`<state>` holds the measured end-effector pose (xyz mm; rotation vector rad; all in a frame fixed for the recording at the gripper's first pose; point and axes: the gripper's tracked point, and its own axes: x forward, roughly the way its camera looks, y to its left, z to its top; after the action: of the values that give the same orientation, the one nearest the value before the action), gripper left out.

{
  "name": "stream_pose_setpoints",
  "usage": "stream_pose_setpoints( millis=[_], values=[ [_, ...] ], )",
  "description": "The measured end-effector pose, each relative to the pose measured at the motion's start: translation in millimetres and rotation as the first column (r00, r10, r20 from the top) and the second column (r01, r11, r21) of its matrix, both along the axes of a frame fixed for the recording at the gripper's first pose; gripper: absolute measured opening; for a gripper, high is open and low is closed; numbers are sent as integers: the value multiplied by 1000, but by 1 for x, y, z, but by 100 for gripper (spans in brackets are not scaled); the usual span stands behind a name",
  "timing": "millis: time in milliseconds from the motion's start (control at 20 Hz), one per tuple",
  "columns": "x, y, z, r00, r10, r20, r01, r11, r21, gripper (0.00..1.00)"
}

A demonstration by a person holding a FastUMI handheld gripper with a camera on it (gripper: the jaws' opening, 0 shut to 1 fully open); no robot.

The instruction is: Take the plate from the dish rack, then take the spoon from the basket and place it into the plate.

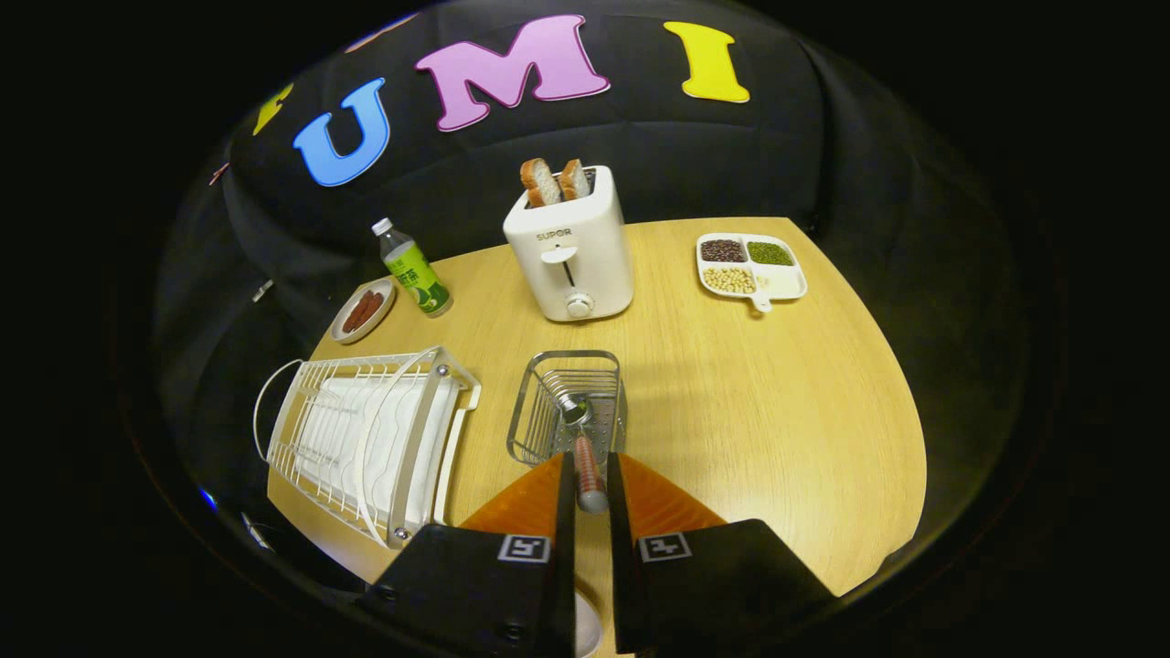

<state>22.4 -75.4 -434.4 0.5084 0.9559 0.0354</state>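
Broadly, the round wooden table (777,402) lay bare to the right of the gripper, out to its curved edge. The white dish rack (366,439) sat near the left edge; the plate under the fingers showed as a sliver. The wire basket (567,402) stood just ahead of the gripper (590,480), whose fingers were pressed narrowly on the spoon (585,457)'s handle, bowl over the basket.

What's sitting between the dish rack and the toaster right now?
In the gripper view, bare tabletop separates the dish rack from the toaster. The tongs grip the spoon at the basket.
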Motion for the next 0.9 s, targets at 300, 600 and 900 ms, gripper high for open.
stream_pose_setpoints(
  millis=[300,600,900],
  values=[
    [1,-1,3,999,-37,-15,37,999,19,11],
    [0,-18,29,994,-104,20,103,993,53,11],
    [-25,-28,89,987,-125,103,115,989,92,11]
  ],
)
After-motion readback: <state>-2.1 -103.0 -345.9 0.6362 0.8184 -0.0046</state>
